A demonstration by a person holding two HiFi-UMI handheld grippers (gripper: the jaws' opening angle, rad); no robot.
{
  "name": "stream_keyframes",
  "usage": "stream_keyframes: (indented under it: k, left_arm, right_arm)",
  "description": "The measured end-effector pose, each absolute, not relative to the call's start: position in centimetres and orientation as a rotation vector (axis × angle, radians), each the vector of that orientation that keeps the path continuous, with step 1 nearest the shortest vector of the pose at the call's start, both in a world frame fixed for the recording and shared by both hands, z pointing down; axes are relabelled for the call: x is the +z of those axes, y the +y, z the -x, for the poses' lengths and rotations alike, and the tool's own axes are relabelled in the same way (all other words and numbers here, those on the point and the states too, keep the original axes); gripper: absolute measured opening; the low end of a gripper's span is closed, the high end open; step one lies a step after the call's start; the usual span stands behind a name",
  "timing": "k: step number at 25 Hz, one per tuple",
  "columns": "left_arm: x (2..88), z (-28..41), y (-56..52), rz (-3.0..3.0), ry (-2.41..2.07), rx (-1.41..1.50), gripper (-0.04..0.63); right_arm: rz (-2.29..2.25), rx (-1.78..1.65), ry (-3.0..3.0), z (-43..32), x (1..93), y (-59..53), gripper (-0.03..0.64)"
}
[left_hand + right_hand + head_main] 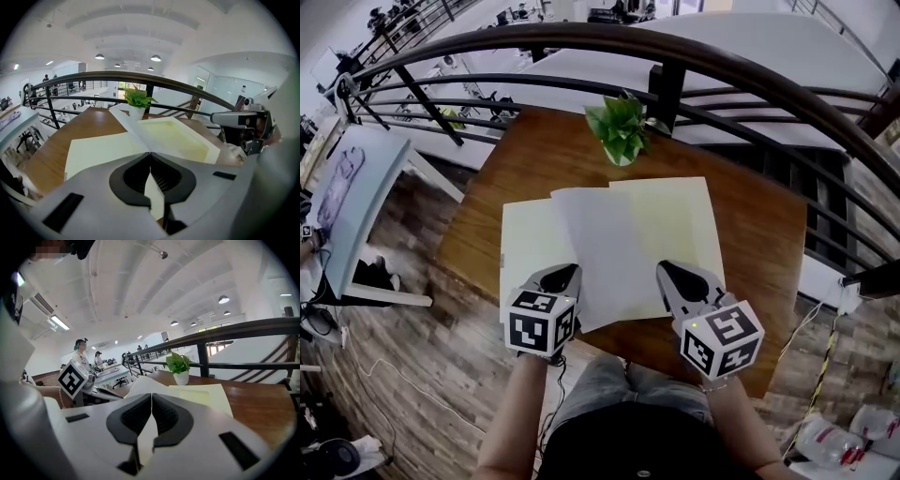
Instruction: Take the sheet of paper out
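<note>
Far left, down on a lower floor: a pale desk beyond the curved black railing. On the brown wooden table, an open pale-yellow folder lying flat, its left leaf bare.

At the inner edge of that leaf, the left gripper, held near the table's front edge with its marker cube toward the person. Jaws pressed together at the tips and pinching the left edge of the sheet of paper. Seen from the left gripper view as a white strip running from the closed tips toward the far edge of the table.

In the middle, the white sheet itself, lying across the folder's fold, tilted a little, with its near edge sticking out past the folder between the two grippers. Beyond its far edge, a small potted plant in a white pot, standing just in front of the railing.

To the right, the right gripper, level with the left one. Jaws likewise closed tip to tip on the sheet's right edge, with pale paper showing in the gap behind the tips. Past it, the folder's right leaf, partly covered by the sheet.
</note>
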State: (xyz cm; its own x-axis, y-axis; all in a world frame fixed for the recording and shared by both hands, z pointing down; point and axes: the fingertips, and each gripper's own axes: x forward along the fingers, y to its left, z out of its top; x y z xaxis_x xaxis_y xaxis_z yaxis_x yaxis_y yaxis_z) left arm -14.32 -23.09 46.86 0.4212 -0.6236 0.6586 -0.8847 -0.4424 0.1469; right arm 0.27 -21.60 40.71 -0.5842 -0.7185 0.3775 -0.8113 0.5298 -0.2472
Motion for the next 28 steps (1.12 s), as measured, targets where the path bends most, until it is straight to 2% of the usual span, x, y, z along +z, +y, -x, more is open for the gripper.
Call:
stream_keyframes:
  k: [12,28]
  left_arm:
    - [41.1,15.3,-21.2,-2.267,-1.306,0.491,0.02]
    - [34.7,15.7,-20.7,-2.387,-1.365,0.332,0.02]
  right_arm:
    - [-1.269,0.513,-2.595,1.5,38.2,-19.9,0.028]
    - [-1.266,0.358,-2.675,2.9,33.7,-19.3,0.028]
